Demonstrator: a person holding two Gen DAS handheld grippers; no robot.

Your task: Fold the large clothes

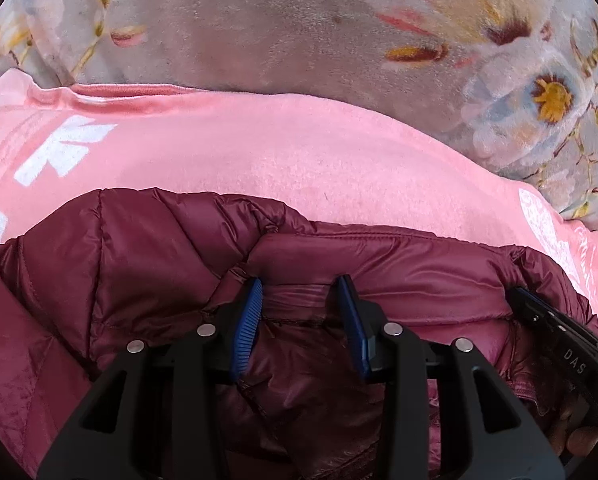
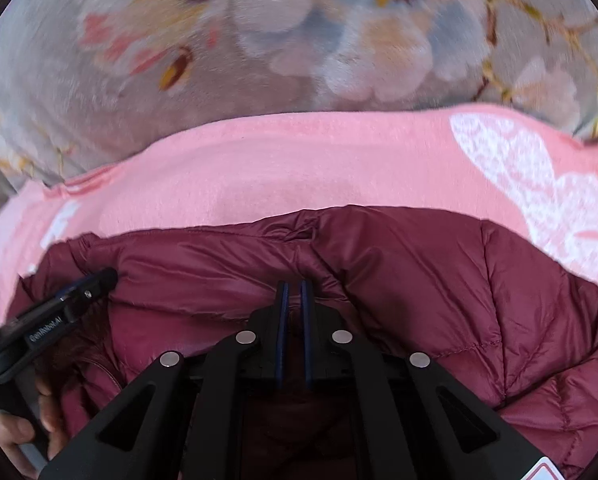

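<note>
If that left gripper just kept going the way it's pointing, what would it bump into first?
Probably the maroon jacket: its puffy collar fold bulges right between and ahead of the left gripper. Beyond it lies the pink cloth. Depth is hard to judge.

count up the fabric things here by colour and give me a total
maroon puffer jacket: 1
pink cloth with white print: 1
grey floral blanket underneath: 1
total: 3
</note>
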